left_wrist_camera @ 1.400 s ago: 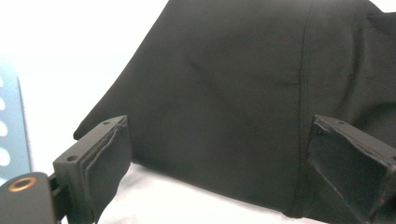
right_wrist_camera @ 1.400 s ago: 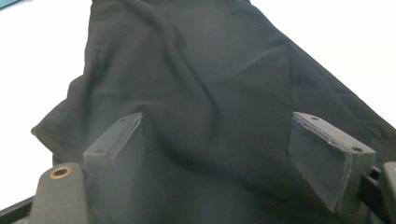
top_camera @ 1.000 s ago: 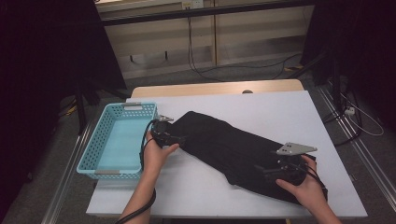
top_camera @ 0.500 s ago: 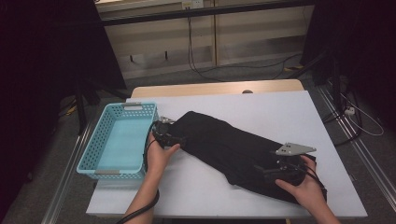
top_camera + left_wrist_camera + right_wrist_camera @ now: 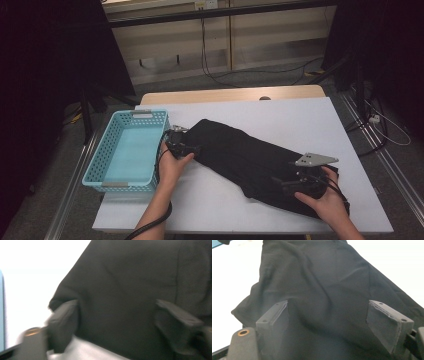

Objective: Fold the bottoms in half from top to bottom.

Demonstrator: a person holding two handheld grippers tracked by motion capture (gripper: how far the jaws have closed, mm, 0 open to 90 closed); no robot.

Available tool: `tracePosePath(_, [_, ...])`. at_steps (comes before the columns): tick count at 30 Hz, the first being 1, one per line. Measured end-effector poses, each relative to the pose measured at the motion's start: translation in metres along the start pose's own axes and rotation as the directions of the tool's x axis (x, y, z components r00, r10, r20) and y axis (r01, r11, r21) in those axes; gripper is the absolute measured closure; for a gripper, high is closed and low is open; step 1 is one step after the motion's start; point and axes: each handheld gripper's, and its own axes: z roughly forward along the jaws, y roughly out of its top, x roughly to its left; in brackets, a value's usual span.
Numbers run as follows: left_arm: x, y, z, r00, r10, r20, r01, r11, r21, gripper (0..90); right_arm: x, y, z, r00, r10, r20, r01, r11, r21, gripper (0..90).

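Black garment (image 5: pixel 250 162) lies slantwise across the white worktop (image 5: pixel 300 120), one end by its left edge near the blue basket (image 5: pixel 107 165). Left gripper (image 5: pixel 115 320) has just been closing, cloth between its still-parted jaws; it should bite fully. Right gripper (image 5: pixel 334 322) stands apart over the near-right end.

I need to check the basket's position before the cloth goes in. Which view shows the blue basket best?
The high view: the whole blue basket shows, left of the black cloth. The left gripper view catches a blue sliver at its left edge; the right gripper view a blue corner, top left.
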Motion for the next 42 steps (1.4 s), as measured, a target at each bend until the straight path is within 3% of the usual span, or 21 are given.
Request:
tracePosePath(1, [0.000, 0.000, 0.000, 0.9999, -0.006, 0.009, 0.006, 1.0000, 0.004, 29.2, -0.001, 0.000, 0.000, 1.0000, 0.001, 0.000, -0.001, 1.000, -0.001, 18.7])
tracePosePath(8, [-0.001, 0.005, -0.001, 0.9999, -0.013, 0.002, 0.013, 0.9997, 0.019, 46.5, -0.004, -0.002, -0.001, 0.9999, 0.010, 0.007, -0.010, 1.000, 0.004, 18.6])
tracePosePath(10, [0.000, 0.006, -0.001, 0.9995, -0.020, 0.024, 0.020, 0.9994, 0.027, 60.4, -0.004, -0.002, -0.002, 0.9999, 0.003, 0.011, -0.003, 1.000, 0.006, 18.6])
tracePosePath(13, [-0.001, 0.008, 0.000, 0.9995, -0.017, 0.026, 0.016, 0.9994, 0.032, 64.4, -0.001, -0.004, -0.005, 0.9999, -0.001, 0.011, 0.001, 1.000, 0.002, 18.6])
tracePosePath(14, [-0.001, 0.008, 0.000, 0.9980, -0.034, 0.053, 0.032, 0.9990, 0.031, 71.7, 0.000, -0.004, -0.006, 0.9999, 0.000, 0.012, 0.000, 1.000, 0.000, 18.6])
tracePosePath(15, [-0.002, 0.008, 0.000, 0.9981, -0.035, 0.050, 0.034, 0.9991, 0.025, 75.7, 0.001, -0.005, -0.007, 0.9999, 0.001, 0.013, -0.001, 1.000, 0.000, 18.6])
tracePosePath(17, [-0.003, 0.009, 0.001, 0.9984, -0.026, 0.049, 0.025, 0.9993, 0.027, 77.1, 0.002, -0.005, -0.009, 0.9999, -0.001, 0.013, 0.001, 1.000, 0.000, 18.6])
tracePosePath(32, [0.002, 0.025, -0.020, 0.9944, -0.060, 0.087, 0.061, 0.9981, -0.013, 80.9, 0.001, -0.006, -0.014, 0.9999, 0.000, 0.017, 0.001, 1.000, -0.013, 18.3])
tracePosePath(38, [0.007, 0.029, -0.024, 0.9956, -0.067, 0.066, 0.068, 0.9975, -0.018, 81.2, 0.000, -0.006, -0.014, 0.9998, 0.004, 0.018, -0.004, 1.000, -0.014, 18.1])
tracePosePath(42, [0.013, 0.039, -0.034, 0.9988, -0.041, 0.027, 0.042, 0.9990, -0.016, 81.3, -0.001, -0.006, -0.015, 0.9998, 0.008, 0.017, -0.008, 1.000, -0.012, 18.1])
